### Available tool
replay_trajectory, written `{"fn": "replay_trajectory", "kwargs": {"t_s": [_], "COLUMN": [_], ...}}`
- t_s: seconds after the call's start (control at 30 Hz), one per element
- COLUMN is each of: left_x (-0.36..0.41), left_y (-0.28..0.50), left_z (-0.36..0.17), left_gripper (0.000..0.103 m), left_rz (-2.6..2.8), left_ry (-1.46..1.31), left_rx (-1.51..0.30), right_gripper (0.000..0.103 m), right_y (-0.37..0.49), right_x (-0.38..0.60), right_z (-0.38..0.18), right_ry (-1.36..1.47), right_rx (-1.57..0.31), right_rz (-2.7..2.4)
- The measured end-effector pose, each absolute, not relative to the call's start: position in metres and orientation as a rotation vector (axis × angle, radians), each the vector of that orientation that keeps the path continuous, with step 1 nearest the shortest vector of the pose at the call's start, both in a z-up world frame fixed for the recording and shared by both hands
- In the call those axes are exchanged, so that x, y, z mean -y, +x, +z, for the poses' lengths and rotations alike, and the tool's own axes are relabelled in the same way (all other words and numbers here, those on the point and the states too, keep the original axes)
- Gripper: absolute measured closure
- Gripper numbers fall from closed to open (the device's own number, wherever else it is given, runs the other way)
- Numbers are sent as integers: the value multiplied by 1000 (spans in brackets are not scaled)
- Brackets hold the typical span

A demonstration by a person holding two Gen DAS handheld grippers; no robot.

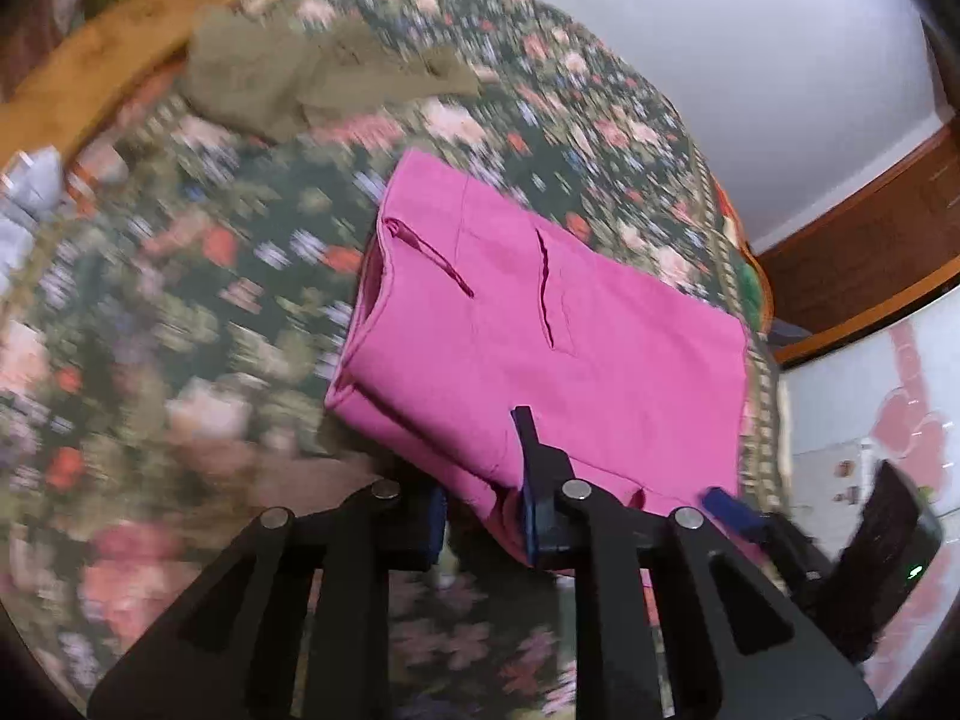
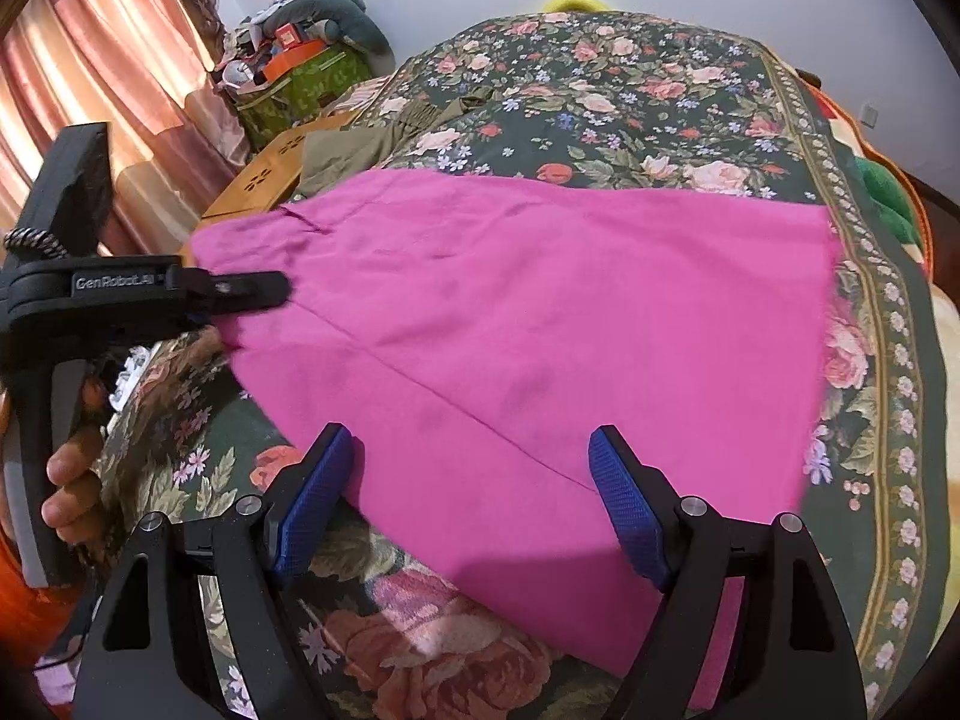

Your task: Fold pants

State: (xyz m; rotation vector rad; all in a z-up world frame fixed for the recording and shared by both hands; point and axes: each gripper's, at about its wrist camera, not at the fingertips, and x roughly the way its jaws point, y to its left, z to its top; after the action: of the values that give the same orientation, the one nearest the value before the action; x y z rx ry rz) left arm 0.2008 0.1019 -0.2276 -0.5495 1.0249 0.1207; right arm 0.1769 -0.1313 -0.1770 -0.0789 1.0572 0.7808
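The pink pants [image 2: 540, 324] lie spread flat on the flowered bedspread [image 2: 630, 90]. In the left wrist view they [image 1: 558, 330] show two pocket slits and the waist opening. My left gripper [image 1: 480, 516] stands open at their near edge, one blue pad lying on the cloth, nothing clamped. It also shows in the right wrist view [image 2: 252, 291], its tip at the pants' left edge. My right gripper [image 2: 474, 498] is open just above the near edge of the pants, holding nothing. It shows at the right in the left wrist view [image 1: 732, 510].
An olive-green garment [image 1: 300, 78] lies at the far side of the bed, also in the right wrist view [image 2: 360, 144]. A low wooden table [image 2: 270, 180] and a green box of clutter [image 2: 300, 84] stand beyond the bed's left side. Curtains hang at left.
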Motion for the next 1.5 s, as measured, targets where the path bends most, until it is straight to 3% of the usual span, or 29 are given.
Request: {"fn": "replay_trajectory", "kwargs": {"t_s": [0.33, 0.57, 0.97, 1.5], "left_x": [-122, -92, -42, -5], "left_y": [146, 151, 184, 218], "left_z": [-192, -170, -126, -154], "left_gripper": [85, 85, 87, 88], "left_rz": [374, 357, 87, -139], "left_ry": [-182, -28, -102, -256], "left_rx": [-879, -789, -749, -924], "right_gripper": [25, 25, 25, 25], "right_y": [173, 172, 172, 173], "right_x": [142, 140, 143, 145], "right_z": [-179, -179, -181, -182], "right_ry": [-54, -61, -34, -18], "right_rx": [-1068, -1066, -1079, -1082], "right_rz": [772, 763, 767, 783]}}
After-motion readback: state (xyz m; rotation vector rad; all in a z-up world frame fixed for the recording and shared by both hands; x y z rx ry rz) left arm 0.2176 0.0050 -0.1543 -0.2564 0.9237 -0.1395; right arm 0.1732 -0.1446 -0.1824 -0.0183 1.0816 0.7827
